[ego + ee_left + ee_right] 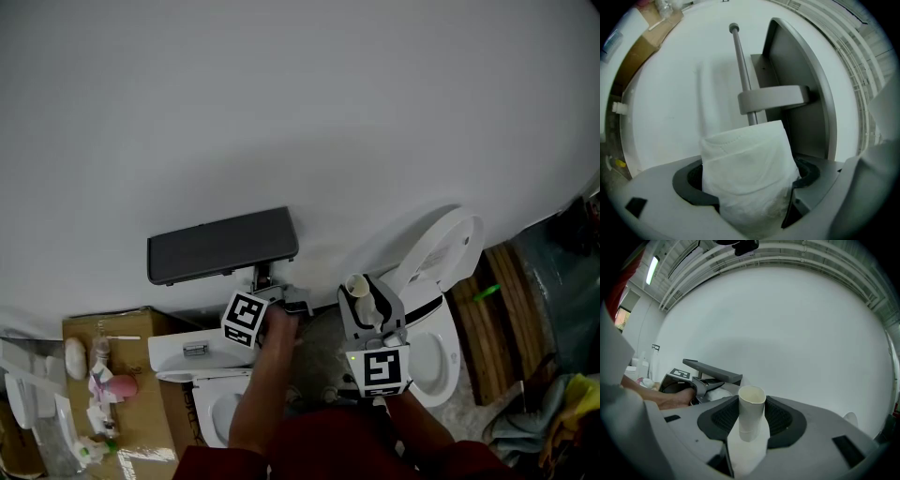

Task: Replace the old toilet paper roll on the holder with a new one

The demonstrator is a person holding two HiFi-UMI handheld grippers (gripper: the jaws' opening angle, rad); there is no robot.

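The wall holder (223, 246) is a dark grey shelf with a metal rod (740, 65) beneath it, and the rod is bare. My left gripper (291, 302) sits just under the holder, shut on a new white toilet paper roll (745, 159) whose end stands a little short of the rod. My right gripper (367, 305) is to the right, in front of the toilet. It is shut on the old roll's cardboard tube (751, 413), which stands upright with a little paper wrapped round its lower part. In the right gripper view the holder (712, 371) shows at the left.
A white toilet with its lid (448, 246) raised stands at the right. A second white fixture (192, 354) sits below the holder. A cardboard box (112, 328) with toiletries is at the left, wooden boards (499, 319) at the right. The white wall (300, 112) fills the back.
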